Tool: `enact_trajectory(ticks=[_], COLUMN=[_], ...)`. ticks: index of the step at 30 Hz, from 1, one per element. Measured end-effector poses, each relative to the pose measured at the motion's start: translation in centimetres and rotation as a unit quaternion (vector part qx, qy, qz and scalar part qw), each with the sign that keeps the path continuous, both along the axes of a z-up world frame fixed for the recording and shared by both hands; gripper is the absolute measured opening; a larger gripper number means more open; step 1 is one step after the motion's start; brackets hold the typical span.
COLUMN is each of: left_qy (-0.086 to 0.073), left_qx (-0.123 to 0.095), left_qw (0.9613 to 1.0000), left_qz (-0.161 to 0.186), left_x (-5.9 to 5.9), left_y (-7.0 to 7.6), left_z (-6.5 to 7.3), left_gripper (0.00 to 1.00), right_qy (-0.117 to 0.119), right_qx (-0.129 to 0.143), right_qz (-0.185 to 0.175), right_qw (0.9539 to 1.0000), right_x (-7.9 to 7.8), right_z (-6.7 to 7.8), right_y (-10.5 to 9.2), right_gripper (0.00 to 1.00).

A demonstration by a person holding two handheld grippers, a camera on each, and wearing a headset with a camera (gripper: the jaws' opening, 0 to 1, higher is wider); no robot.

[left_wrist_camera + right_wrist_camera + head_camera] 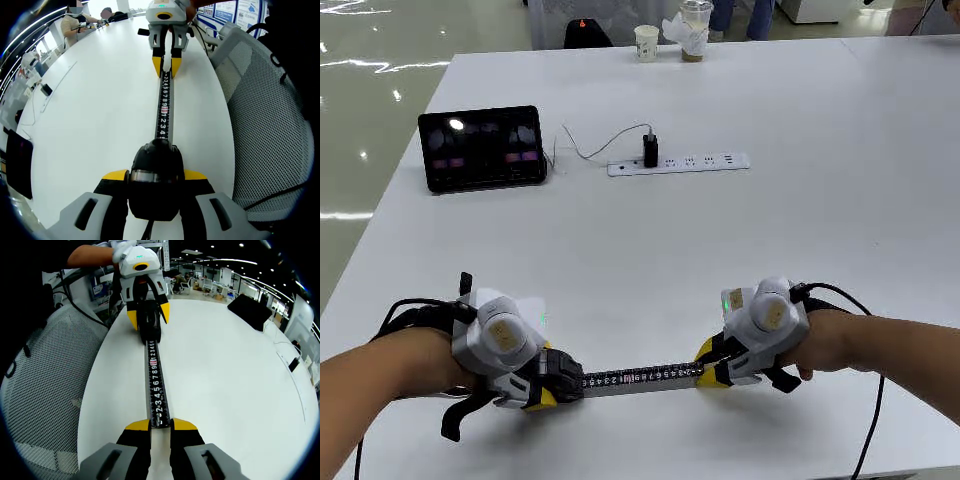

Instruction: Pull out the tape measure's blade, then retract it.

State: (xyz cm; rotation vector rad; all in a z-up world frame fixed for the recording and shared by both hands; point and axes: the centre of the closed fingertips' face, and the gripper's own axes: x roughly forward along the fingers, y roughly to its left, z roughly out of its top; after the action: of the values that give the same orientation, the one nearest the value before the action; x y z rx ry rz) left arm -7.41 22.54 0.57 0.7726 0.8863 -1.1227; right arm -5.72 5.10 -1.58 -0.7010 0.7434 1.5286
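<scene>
My left gripper [155, 176] clamps the case [149, 326] and my right gripper [160, 424] pinches the blade [154, 382] tip by the table's [720, 230] near edge. I'd keep it straight and level.

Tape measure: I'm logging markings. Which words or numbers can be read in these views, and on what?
"2 3 4 5 6 7 8 9", then a red mark, then "1 2 3 4 5 6": on the tape blade, right gripper view.
Too blurred to read: the red mark.
Too small to read: wall posters.
Nothing legible: tablet screen.
</scene>
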Motion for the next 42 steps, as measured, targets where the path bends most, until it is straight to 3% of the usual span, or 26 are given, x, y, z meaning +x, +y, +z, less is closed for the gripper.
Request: enact_trajectory(ticks=[42], left_qy=[-0.002], left_qx=[0.001], left_qw=[1.0000], left_qz=[0.000], left_x=[0.0], left_y=[0.0], left_z=[0.0], left_gripper=[0.34], right_qy=[-0.001], right_qx=[-0.007], right_qz=[-0.010], right_qw=[0.9999], right_x=[0.4], right_z=[0.1], right_y=[-1.9], right_gripper=[0.10])
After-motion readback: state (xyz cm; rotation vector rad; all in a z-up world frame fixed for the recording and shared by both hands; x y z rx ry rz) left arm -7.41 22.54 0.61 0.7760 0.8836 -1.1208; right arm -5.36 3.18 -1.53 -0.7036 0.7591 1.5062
